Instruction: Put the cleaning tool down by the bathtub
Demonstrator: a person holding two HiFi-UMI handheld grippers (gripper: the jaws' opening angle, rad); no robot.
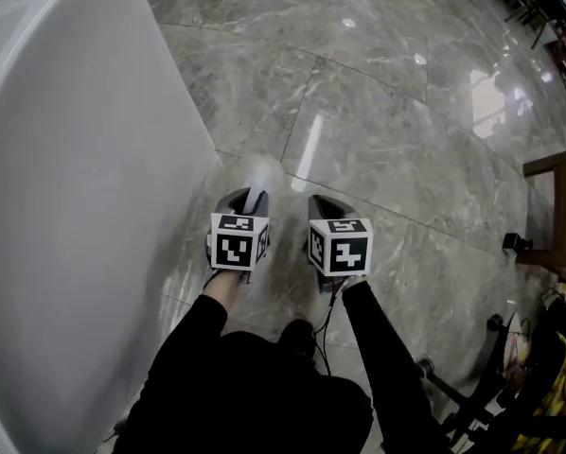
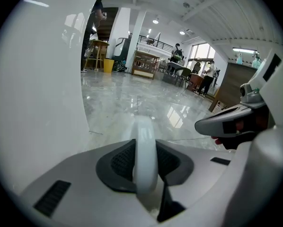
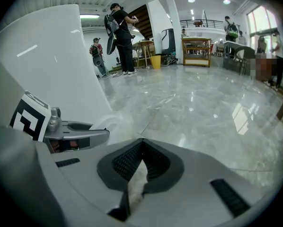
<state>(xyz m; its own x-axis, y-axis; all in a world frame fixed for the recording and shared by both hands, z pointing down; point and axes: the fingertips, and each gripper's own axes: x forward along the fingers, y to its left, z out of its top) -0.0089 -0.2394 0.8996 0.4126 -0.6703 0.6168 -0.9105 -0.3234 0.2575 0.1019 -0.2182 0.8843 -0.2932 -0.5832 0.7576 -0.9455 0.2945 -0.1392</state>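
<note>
The cleaning tool [image 1: 262,176] is white with a rounded handle, and it pokes forward over the marble floor just beside the white bathtub [image 1: 75,178]. My left gripper [image 1: 248,199] is shut on that handle. In the left gripper view the handle [image 2: 145,155] stands upright between the two dark pads. My right gripper [image 1: 327,206] hovers close to the right of the left one, shut with nothing in it; in its own view the pad tips [image 3: 140,145] meet. The tool's working end is hidden.
Grey marble floor [image 1: 387,130] stretches ahead and to the right. A wooden piece of furniture [image 1: 559,206] stands at the right edge, with a black wheeled stand [image 1: 472,386] at lower right. Far off, people [image 3: 122,32] and wooden tables [image 3: 196,48] fill the hall.
</note>
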